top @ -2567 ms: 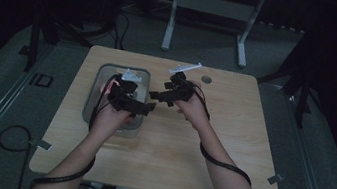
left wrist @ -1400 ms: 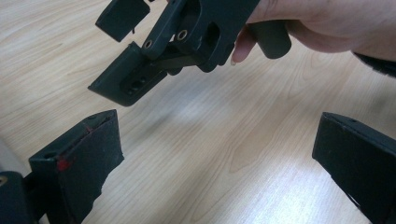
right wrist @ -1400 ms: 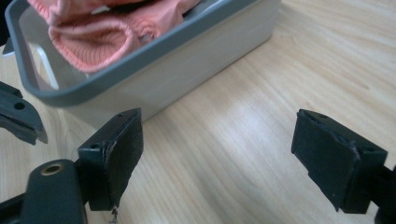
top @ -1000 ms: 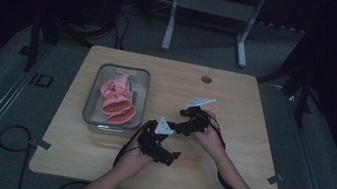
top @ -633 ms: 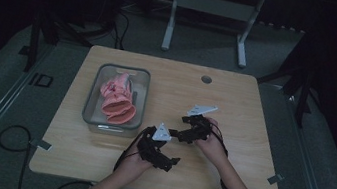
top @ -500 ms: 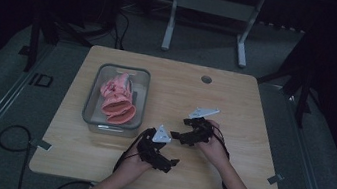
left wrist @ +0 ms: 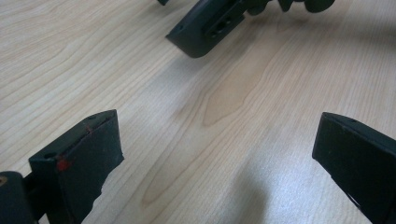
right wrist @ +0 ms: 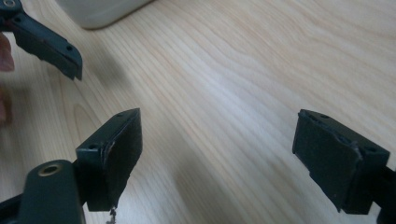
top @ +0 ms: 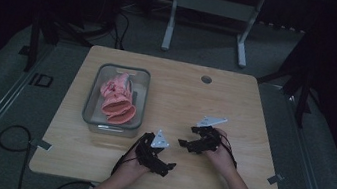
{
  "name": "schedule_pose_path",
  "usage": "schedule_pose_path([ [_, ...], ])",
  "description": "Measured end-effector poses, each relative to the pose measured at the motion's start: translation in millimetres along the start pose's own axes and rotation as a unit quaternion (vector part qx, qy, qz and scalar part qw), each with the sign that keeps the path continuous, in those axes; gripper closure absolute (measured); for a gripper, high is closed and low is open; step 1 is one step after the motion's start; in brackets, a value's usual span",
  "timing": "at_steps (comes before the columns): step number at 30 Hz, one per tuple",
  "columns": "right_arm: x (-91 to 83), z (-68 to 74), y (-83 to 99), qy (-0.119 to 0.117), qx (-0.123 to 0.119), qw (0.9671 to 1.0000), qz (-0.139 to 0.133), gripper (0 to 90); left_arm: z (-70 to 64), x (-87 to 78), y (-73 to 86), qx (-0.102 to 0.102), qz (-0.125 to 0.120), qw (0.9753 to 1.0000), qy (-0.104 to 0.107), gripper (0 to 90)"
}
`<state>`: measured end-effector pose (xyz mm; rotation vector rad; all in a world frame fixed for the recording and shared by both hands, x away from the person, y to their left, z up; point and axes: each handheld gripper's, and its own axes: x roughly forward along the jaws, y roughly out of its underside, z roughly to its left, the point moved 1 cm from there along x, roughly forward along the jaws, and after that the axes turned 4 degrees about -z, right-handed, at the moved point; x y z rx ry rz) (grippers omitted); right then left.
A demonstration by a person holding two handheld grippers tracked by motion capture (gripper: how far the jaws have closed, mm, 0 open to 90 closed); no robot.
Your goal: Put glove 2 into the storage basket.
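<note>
A clear rectangular container [top: 89,108] stands on the left half of the wooden table [top: 182,91] and holds a crumpled pink item [top: 118,98]. My left gripper [top: 165,167] is near the front edge, right of the container, open over bare wood. In the left gripper view its jaws stand wide apart around my left gripper [left wrist: 217,154], with nothing between them. My right gripper [top: 186,143] is just to the right and a little farther back, also open. The right gripper view shows my right gripper [right wrist: 219,149] empty above the tabletop.
A small dark round hole [top: 206,79] sits near the table's far edge. The container's corner [right wrist: 100,10] is at the top of the right gripper view. Each gripper view catches a jaw of the other gripper nearby. The floor around is dark, with cables at the left.
Both grippers have come away from the container, where they were 2.6 s ago, to the table's front middle. Over the last second they have only drifted slightly.
</note>
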<state>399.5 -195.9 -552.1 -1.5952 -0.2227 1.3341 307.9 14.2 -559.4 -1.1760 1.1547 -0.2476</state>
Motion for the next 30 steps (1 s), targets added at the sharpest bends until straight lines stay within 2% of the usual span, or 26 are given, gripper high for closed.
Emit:
schedule_pose_path([
  [7, -3.2, -4.8, 13.5, 0.003, 0.013, 0.9999, -0.004, 15.7, 0.0, 2.9, 2.8, 0.010, 0.002, 0.9999, -0.007, 1.0],
  [13, -4.0, -8.8, 23.0, 0.018, 0.014, 0.9997, -0.006, 15.0, -1.1, 2.7, 4.1, 0.017, -0.002, 0.9998, -0.010, 1.0],
  [15, -5.3, -9.6, 23.7, 0.021, 0.014, 0.9997, -0.005, 14.8, -0.6, 2.6, 3.9, 0.016, 0.004, 0.9996, -0.022, 1.0],
  [18, -5.9, -10.6, 25.0, 0.025, 0.019, 0.9994, -0.013, 14.8, 1.2, 1.7, 5.6, 0.008, 0.000, 0.9998, -0.018, 1.1],
  [30, -6.2, -12.9, 25.8, 0.040, 0.021, 0.9987, -0.024, 14.5, 0.4, 1.5, 7.3, 0.016, -0.001, 0.9996, -0.023, 1.1],
])
